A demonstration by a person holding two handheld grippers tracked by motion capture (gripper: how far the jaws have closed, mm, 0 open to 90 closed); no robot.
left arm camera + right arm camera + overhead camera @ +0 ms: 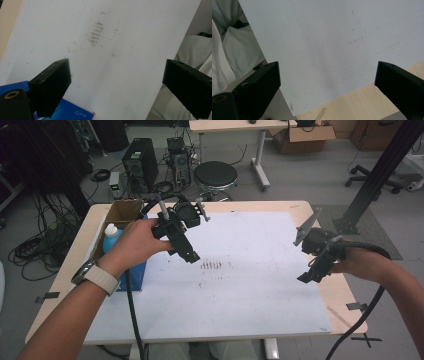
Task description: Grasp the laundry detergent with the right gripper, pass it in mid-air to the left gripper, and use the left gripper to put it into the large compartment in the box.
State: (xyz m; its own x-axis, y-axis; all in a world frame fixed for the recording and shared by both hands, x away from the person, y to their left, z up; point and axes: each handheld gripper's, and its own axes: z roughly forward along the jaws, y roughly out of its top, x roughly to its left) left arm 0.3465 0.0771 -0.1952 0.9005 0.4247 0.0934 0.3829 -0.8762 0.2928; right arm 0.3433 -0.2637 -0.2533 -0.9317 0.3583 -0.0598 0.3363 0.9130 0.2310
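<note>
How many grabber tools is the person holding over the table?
2. The left gripper is over the white sheet near the cardboard box, its jaws wide apart. The right gripper is by the table's right edge, jaws wide apart too.

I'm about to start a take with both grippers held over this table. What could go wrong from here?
1. The left gripper hangs open close beside the cardboard box holding a blue-capped bottle; a sideways swing could knock them.
2. Its cable trails across the white sheet and may drag or shift it.
3. The right gripper, also open, sits near the table edge, where its cable could snag.
</note>
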